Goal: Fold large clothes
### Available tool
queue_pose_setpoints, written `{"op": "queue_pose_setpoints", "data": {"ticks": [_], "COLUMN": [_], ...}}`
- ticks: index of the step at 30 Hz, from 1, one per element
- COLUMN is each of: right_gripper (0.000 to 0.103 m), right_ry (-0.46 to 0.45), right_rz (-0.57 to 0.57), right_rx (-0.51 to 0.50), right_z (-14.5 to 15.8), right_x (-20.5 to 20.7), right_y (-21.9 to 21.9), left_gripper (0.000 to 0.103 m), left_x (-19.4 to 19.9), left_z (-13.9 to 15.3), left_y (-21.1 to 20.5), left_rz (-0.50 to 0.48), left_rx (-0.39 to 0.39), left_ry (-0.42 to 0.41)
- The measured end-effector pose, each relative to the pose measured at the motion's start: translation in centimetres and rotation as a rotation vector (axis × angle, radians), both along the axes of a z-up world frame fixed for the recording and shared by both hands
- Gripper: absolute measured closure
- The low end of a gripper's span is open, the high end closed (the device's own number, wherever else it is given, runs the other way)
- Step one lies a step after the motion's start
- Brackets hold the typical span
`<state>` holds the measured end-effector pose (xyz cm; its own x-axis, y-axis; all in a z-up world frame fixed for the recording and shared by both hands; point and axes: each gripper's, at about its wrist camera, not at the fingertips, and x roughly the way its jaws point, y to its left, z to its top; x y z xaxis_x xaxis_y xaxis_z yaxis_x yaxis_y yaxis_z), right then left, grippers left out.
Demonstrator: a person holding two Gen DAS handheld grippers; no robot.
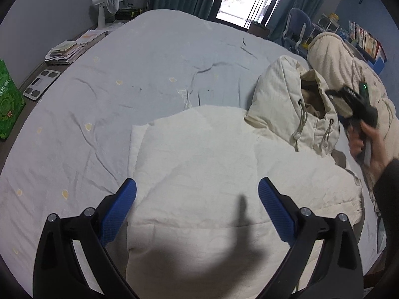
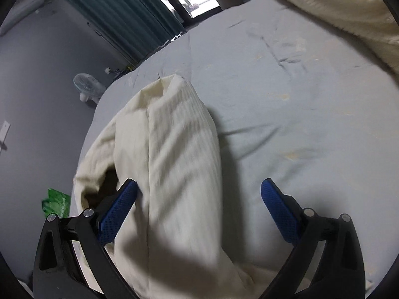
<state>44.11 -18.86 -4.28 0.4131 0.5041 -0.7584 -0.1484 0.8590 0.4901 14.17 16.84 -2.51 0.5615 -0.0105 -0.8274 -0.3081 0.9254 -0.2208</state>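
Cream quilted coat (image 1: 199,164) on wrinkled bedsheet (image 1: 149,57); both claws gape, empty.

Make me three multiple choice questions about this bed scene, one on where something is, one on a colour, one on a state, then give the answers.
1. Where does the cream padded hooded coat lie?
A. on the pale blue bedsheet
B. on the floor
C. over a chair

2. What colour are the pads of the left gripper?
A. red
B. blue
C. white

3. How do the jaws of the right gripper stand?
A. shut on the coat
B. shut on nothing
C. open

Answers: 1 A, the coat spreads across the sheet. 2 B, both pads show blue. 3 C, its pads stand wide apart, clamping no fabric.
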Motion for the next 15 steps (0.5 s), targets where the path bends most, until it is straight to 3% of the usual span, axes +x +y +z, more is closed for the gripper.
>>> {"op": "queue_pose_setpoints", "data": {"ticks": [4, 6, 8, 10, 13, 15], "right_gripper": [0.024, 0.043, 0.051, 0.072, 0.082, 0.083], "right_ry": [0.022, 0.043, 0.044, 0.016, -0.051, -0.104], "right_rz": [0.005, 0.014, 0.023, 0.042, 0.069, 0.090], "right_rx": [-0.010, -0.036, -0.067, -0.082, -0.128, -0.161], "right_z": [-1.2, -1.8, -2.3, -2.1, -0.6, 0.8], "right_x": [2.0, 2.6, 2.8, 2.4, 1.1, 0.0], "right_y": [1.9, 2.6, 3.6, 4.4, 5.5, 6.0], "left_gripper": [0.010, 0.010, 0.010, 0.010, 0.010, 0.010], "left_x": [0.0, 0.0, 0.0, 0.1, 0.2, 0.2], "left_z": [0.3, 0.4, 0.4, 0.4, 0.2, 0.3], "left_y": [-0.5, -0.9, -1.3, -1.7, -2.0, -2.1], "left_rz": [-0.014, -0.018, -0.031, -0.043, -0.053, -0.055], "left_rx": [0.013, 0.017, 0.019, 0.028, 0.028, 0.026], "left_ry": [-0.005, -0.008, -0.009, -0.007, -0.005, -0.008]}}
